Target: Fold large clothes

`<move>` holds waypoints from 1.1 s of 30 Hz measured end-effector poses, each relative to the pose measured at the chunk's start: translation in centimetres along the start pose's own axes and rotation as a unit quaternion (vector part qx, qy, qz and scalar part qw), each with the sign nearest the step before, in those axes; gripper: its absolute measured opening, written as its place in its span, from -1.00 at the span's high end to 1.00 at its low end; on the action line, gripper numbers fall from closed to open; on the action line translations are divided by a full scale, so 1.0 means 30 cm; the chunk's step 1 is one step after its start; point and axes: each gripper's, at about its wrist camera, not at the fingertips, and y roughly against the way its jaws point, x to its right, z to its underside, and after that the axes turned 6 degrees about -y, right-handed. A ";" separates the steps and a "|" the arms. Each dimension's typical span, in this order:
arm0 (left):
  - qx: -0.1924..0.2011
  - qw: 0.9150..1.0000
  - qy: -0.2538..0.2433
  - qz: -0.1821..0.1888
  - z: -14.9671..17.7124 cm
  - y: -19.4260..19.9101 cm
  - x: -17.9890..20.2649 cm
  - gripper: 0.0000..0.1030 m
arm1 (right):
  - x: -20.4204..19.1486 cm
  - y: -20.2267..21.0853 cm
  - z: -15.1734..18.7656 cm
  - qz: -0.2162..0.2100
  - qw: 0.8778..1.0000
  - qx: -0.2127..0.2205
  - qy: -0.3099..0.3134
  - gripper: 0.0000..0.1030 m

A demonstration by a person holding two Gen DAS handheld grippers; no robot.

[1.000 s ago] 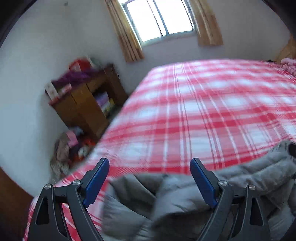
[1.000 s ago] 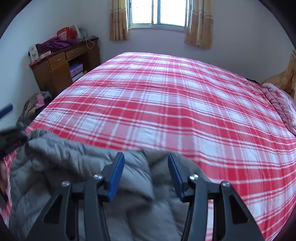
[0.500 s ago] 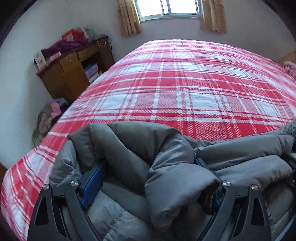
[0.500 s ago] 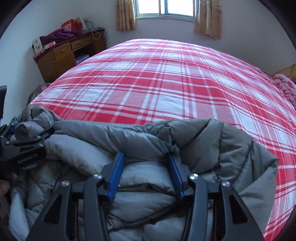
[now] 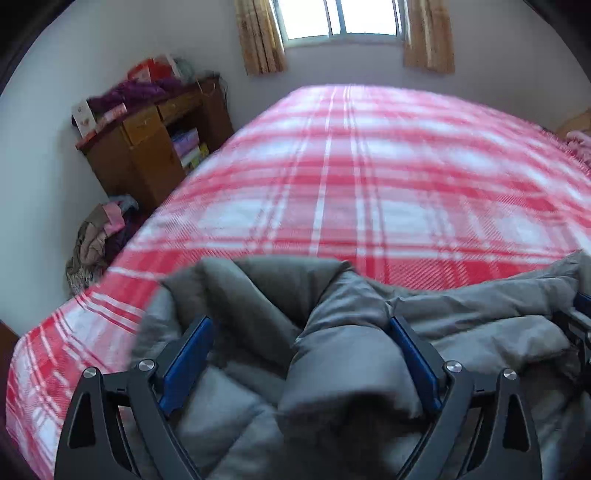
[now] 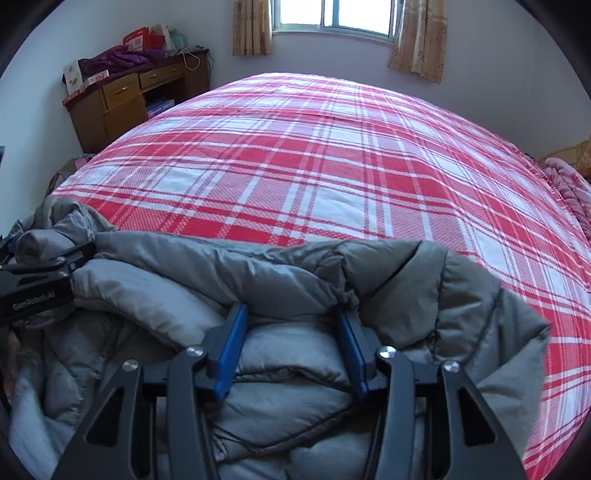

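a grey padded jacket (image 6: 280,295), bunched in thick quilted folds along the near edge of the bed (image 6: 332,155), over the red and white checked cover. smooth, slightly shiny cloth – stitched seams running across the puffed panels, a paler grey lining showing at the left. one rounded fold standing up between the blue pads of the left gripper (image 5: 301,334), jaws wide apart and not pressing; right pad just beside the fold, whether touching it cannot be told. right gripper (image 6: 291,325) clamped on a bulging quilted panel, jaws about halfway apart, blue pads sunk into the padding on both sides. a flap of the jacket hanging over to the right of that grip, onto the checked cover. far end of the bed bare – beyond it a window (image 6: 334,16) with tan curtains, and a wooden desk (image 6: 129,99) piled with purple cloth and boxes at the left wall. left-hand picture blurred.
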 end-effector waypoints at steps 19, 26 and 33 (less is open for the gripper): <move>-0.042 0.998 0.031 0.036 0.018 -0.116 0.113 -0.86 | 0.040 0.016 0.024 -0.010 1.000 0.016 -0.020 0.27; -0.040 0.998 0.029 0.029 0.024 -0.126 0.119 -0.90 | 0.038 -0.012 0.019 -0.007 1.000 0.007 -0.019 0.27; -0.039 0.999 0.023 0.020 0.022 -0.131 0.130 -0.91 | 0.019 -0.020 0.021 0.012 1.000 0.008 -0.005 0.27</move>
